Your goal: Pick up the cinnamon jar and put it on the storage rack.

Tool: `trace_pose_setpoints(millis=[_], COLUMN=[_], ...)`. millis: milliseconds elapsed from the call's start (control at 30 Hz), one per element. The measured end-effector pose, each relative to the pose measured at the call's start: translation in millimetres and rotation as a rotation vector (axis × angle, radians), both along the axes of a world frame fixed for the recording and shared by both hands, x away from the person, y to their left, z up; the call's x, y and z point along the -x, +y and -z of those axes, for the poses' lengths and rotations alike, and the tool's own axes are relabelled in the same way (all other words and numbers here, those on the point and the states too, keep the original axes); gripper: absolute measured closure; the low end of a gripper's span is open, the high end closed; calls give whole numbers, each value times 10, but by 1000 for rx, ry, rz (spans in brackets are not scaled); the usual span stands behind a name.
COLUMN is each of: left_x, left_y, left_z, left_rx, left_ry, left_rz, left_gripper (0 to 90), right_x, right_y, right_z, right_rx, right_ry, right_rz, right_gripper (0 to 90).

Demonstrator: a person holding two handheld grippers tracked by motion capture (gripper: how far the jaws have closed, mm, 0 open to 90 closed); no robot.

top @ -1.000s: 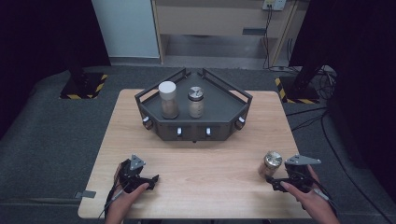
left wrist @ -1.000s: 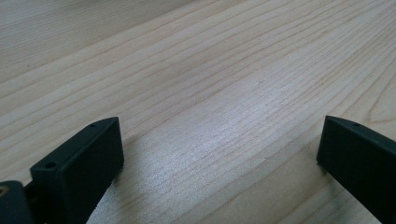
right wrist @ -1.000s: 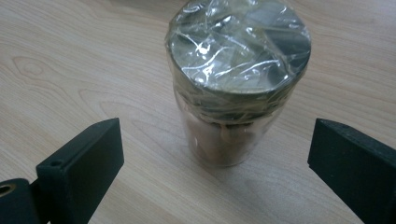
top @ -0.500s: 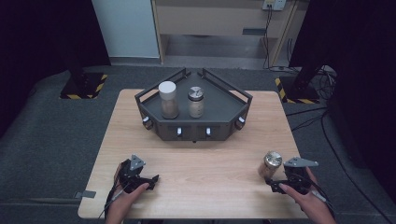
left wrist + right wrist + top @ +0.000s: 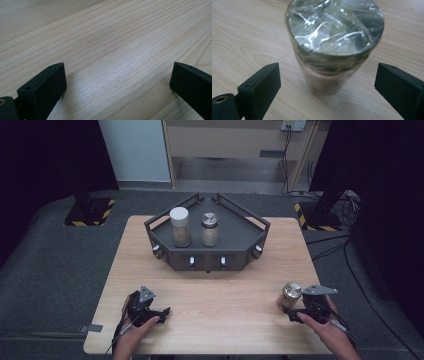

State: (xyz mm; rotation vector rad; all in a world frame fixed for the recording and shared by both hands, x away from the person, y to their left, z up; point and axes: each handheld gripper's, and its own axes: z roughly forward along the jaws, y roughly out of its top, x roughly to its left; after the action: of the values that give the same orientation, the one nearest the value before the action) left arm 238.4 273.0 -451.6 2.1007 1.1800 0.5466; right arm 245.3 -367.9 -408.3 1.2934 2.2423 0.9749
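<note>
A small jar (image 5: pixel 290 295) with a metal lid under crinkled clear wrap stands upright on the wooden table (image 5: pixel 225 295) near the front right. My right gripper (image 5: pixel 296 309) is at its near side. In the right gripper view the jar (image 5: pixel 332 42) stands between the two black jaws of my right gripper (image 5: pixel 328 72); they have just been closing, and a gap remains on both sides. My left gripper (image 5: pixel 159 312) rests at the front left, open. In its own view my left gripper (image 5: pixel 117 72) has bare wood between its jaws.
A dark grey tray (image 5: pixel 235 245) with raised rails and front knobs sits at the table's middle back. It holds a white-lidded jar (image 5: pixel 180 226) and a metal-lidded jar (image 5: pixel 209 229) side by side. Grey carpet surrounds the table.
The right hand has edged slightly toward the jar. The jar and the left hand have stayed where they were.
</note>
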Motion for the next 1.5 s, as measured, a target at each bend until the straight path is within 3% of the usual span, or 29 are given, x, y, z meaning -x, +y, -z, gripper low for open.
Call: trace_pose_setpoints(millis=[667, 1033, 1267, 1500], left_x=[0, 0, 0, 0], left_y=[0, 0, 0, 0], left_z=[0, 0, -1, 0], left_rx=[0, 0, 0, 0], left_ry=[0, 0, 0, 0], left_rz=[0, 0, 0, 0], left_gripper=[0, 0, 0, 0], right_x=[-117, -266, -345, -346], right_y=[92, 140, 141, 184], right_z=[-31, -14, -7, -25], right_rx=[23, 22, 22, 51], right_ry=[1, 29, 55, 52], right_rz=[-20, -23, -23, -22], right_gripper=[155, 202, 280, 310])
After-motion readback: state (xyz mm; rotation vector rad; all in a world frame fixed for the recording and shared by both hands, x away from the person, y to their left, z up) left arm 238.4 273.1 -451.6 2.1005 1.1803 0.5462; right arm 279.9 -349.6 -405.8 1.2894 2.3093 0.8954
